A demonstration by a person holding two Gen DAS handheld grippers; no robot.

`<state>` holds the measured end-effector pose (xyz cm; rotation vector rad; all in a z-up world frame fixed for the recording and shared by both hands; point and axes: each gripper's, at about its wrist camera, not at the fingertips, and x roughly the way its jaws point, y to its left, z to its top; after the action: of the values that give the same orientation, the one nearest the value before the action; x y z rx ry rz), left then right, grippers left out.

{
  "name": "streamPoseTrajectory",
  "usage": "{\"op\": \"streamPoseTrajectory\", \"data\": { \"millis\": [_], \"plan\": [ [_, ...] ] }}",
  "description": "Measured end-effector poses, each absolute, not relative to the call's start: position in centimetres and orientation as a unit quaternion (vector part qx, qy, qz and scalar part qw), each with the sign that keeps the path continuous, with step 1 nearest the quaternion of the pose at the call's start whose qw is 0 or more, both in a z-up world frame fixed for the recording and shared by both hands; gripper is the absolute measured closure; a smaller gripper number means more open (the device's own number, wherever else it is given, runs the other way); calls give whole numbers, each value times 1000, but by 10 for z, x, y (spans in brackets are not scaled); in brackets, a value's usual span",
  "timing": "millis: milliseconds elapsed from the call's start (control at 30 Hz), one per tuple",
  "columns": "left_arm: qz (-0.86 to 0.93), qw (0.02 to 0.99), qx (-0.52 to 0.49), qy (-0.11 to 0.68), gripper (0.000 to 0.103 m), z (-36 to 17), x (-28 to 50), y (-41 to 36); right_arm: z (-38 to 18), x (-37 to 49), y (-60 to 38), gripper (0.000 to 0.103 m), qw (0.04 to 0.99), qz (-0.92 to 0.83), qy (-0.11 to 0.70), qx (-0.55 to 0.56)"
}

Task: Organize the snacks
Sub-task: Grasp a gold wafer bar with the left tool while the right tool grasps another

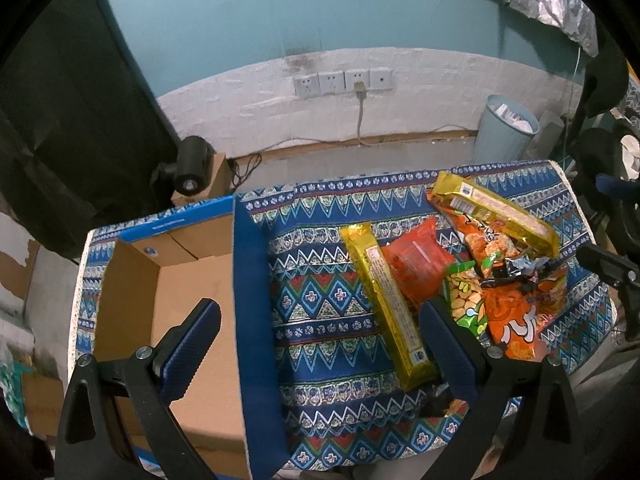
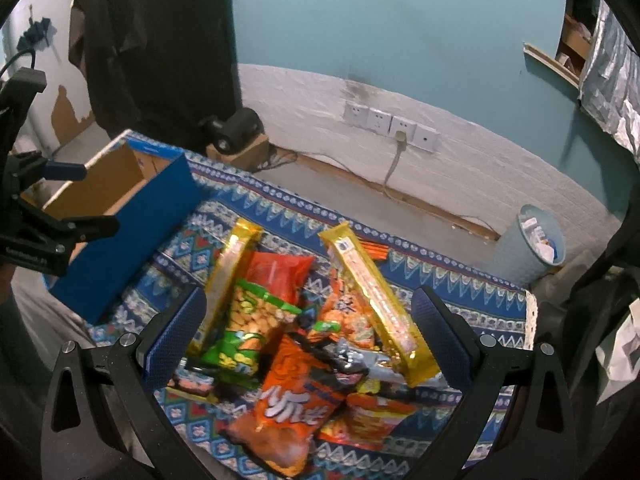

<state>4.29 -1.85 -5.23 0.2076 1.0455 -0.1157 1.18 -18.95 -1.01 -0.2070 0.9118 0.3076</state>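
Both wide open and empty: left gripper [image 1: 320, 344] over cardboard box [image 1: 192, 280] edge, right gripper [image 2: 308, 332] above snack pile [image 2: 304, 320], ready for first pick.

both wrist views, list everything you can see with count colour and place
box: 1, brown with blue rim, left on the cloth
cloth: 1, blue patterned, under everything
long packs: 2, gold, in the snack pile
red bag: 1, between them
peanut bag: 1, green, pile front
orange bags: several, pile right
bin: 1, pale blue, on floor
sockets: 4, white, on wall
left tongs: open, over box edge
right tongs: open, over pile
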Motion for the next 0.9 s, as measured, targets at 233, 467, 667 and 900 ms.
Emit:
{"op": "streamPoseTrajectory", "data": {
  "millis": [233, 467, 667, 900],
  "plan": [
    [-47, 840, 76, 534, 2, -81, 72, -23, -28, 43, -209, 3, 864, 142, 468, -119],
    [-43, 826, 64, 559, 2, -112, 100, -30, -57, 75, -229, 3, 840, 146, 510, -111],
    [-46, 803, 94, 587, 2, -148, 115, -41, -88, 98, -241, 10, 816, 158, 542, -123],
    [-43, 781, 103, 614, 2, -181, 122, -49, -114, 114, -254, 18, 804, 164, 560, -115]
  ]
}}
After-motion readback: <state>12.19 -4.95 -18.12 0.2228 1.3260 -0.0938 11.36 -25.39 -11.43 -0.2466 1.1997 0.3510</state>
